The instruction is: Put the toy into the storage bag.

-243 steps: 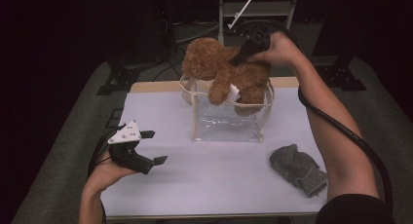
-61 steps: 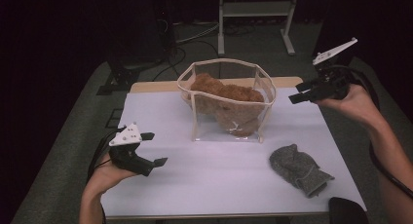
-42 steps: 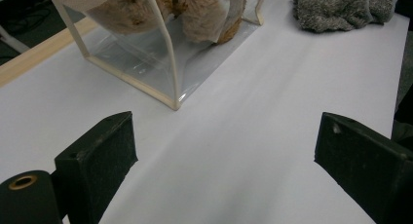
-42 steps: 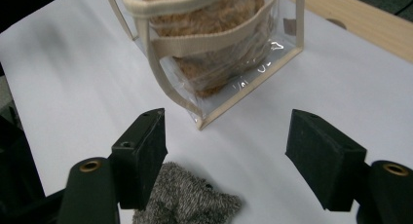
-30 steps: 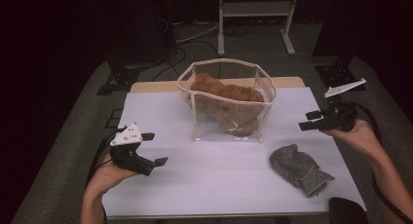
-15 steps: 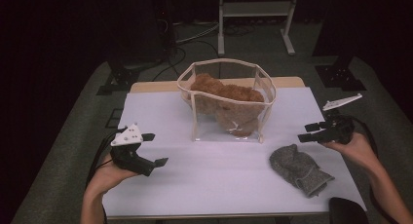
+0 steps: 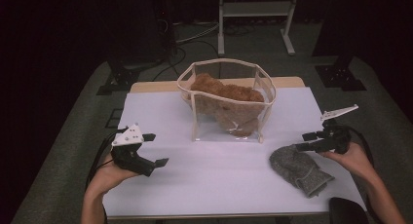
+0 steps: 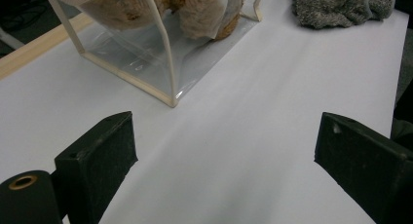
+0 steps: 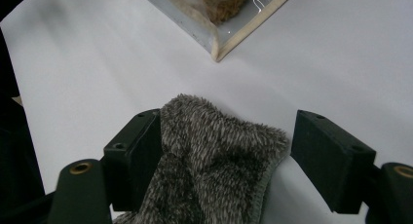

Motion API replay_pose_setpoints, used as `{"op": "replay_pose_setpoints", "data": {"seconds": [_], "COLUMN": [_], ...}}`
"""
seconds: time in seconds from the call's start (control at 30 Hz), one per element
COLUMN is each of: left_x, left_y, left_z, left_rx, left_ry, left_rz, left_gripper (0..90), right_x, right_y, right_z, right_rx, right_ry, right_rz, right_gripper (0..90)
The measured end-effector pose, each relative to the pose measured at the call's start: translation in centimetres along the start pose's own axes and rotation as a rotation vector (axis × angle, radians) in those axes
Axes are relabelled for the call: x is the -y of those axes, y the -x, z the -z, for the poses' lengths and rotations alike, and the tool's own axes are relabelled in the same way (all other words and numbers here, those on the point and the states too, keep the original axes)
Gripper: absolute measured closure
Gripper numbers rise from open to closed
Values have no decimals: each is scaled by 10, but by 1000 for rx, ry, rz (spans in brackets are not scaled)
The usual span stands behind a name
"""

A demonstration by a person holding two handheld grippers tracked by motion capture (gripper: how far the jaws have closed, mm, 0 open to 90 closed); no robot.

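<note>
Two hand-held grippers released | right (image 9: 221, 165) astride grey sock (image 9: 214, 160) | left (image 8: 224, 170) idle | no legible writing

Readable text: none anywhere.
Clear bag (image 7: 226, 118): no label or print visible.
Grey sock (image 7: 299, 169): no tag or brand visible.
White table (image 7: 219, 175): plain, no markings.

A speckled grey fuzzy sock (image 7: 300, 169) lies on the white surface (image 7: 224, 170); a brown plush toy (image 7: 226, 100) fills the clear, cream-trimmed bag (image 7: 195, 117); the jaws are black.
</note>
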State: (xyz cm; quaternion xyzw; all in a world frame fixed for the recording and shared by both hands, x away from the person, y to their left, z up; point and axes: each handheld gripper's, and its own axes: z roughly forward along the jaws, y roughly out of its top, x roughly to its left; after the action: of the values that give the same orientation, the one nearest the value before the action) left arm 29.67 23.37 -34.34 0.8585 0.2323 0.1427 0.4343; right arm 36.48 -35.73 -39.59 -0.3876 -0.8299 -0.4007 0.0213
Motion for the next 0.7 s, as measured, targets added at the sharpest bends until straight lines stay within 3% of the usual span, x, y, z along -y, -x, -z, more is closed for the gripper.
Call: {"op": "replay_pose_setpoints", "data": {"seconds": [0.7], "left_x": [0], "left_y": [0], "left_z": [-1], "left_rx": [5], "left_ry": [0], "left_rz": [-1], "left_gripper": [72], "right_x": [13], "right_y": [-11], "right_z": [-6], "right_rx": [-9], "right_ry": [17], "right_rz": [16], "right_gripper": [244]}}
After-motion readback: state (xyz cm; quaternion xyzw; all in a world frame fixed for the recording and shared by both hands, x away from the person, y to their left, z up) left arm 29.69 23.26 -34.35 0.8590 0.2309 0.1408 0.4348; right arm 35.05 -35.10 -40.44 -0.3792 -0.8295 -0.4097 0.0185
